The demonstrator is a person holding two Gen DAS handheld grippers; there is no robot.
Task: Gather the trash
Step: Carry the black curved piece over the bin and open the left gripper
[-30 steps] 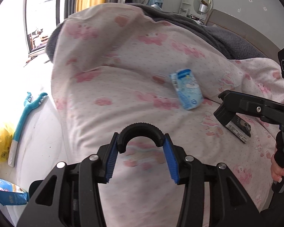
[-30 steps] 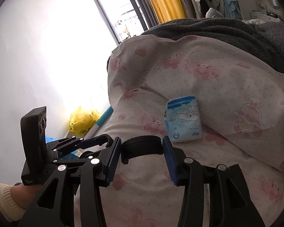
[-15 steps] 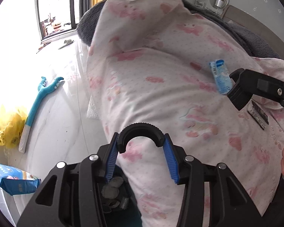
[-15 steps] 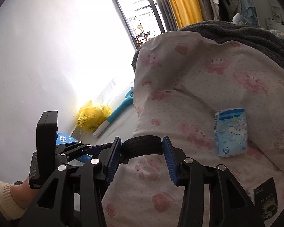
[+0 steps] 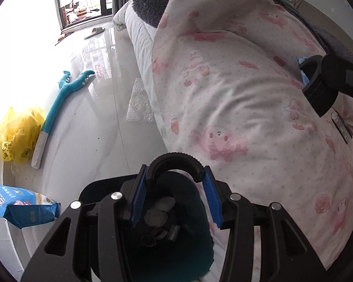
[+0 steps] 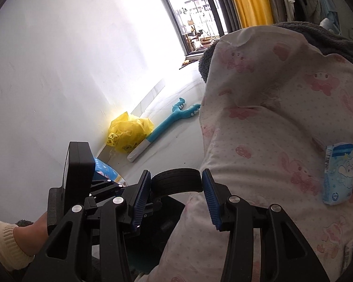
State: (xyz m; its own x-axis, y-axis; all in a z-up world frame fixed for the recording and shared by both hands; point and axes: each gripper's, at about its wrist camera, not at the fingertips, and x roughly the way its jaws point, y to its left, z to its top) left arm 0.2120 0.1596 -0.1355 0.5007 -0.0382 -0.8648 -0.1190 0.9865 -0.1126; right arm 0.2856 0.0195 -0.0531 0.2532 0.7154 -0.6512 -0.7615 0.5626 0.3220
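Tissue pack (image 6: 338,172) on bedcover (image 6: 270,141)

You have two claws (image 5: 175,197) (image 6: 174,198) in view, one bin (image 5: 200,253), one blue tissue pack (image 6: 338,172) on the bed, one yellow bag (image 5: 18,134), one blue snack bag (image 5: 23,209) and one slipper (image 5: 94,32).

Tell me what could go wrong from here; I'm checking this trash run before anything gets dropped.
1. The left gripper holds its black ring over the far edge of the bin, not its middle. If released now, the ring may hit the rim and roll onto the floor.
2. The right gripper, shut on a second ring, is close by. The two could knock together over the bin.
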